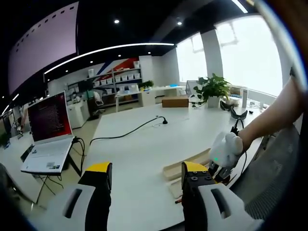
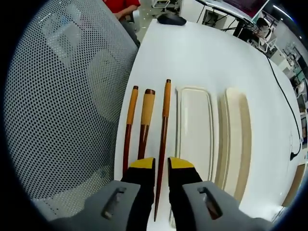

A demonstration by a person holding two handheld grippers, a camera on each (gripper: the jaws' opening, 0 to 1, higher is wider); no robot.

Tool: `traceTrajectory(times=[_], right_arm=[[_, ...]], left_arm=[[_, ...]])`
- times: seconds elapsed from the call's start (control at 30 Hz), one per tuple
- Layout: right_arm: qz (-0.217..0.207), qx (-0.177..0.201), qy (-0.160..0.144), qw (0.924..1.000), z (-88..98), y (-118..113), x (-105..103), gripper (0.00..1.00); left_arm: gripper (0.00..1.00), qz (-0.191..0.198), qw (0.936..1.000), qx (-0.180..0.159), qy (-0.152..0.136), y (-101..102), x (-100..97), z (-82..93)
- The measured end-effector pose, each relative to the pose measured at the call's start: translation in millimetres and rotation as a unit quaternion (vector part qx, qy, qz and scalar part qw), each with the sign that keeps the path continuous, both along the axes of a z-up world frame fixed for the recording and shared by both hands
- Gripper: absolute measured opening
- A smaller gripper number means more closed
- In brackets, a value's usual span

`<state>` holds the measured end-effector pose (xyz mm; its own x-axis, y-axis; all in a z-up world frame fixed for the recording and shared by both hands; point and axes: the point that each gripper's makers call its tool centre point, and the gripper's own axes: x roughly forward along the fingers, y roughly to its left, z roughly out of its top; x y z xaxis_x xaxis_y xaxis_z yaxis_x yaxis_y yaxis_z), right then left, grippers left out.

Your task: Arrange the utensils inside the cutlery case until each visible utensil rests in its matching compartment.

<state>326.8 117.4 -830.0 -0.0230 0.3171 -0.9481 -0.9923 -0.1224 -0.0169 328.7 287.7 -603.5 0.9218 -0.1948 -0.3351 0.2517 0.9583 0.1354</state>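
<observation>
3 utensils [image 2: 144, 122] beside open cutlery case [image 2: 194, 127].

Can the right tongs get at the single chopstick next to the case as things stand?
Probably yes: the right tongs already straddle the chopstick, jaws narrowly apart with nothing between them. The case lies just beside it, apart.

white table [image 2: 202, 57] | three wooden utensils [image 2: 144, 120] side by side | open cutlery case [image 2: 195, 130] beside them | black cable [image 1: 127, 131]
</observation>
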Motion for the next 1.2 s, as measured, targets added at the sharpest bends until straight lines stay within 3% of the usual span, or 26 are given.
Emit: traceTrajectory(times=[1.2], right_arm=[[-0.019,0.015,-0.002,0.9997,-1.0,8.5,3.1,0.01]], left_arm=[[0.59,-0.003,0.9999,0.005,0.009,-1.2,0.4,-3.6]])
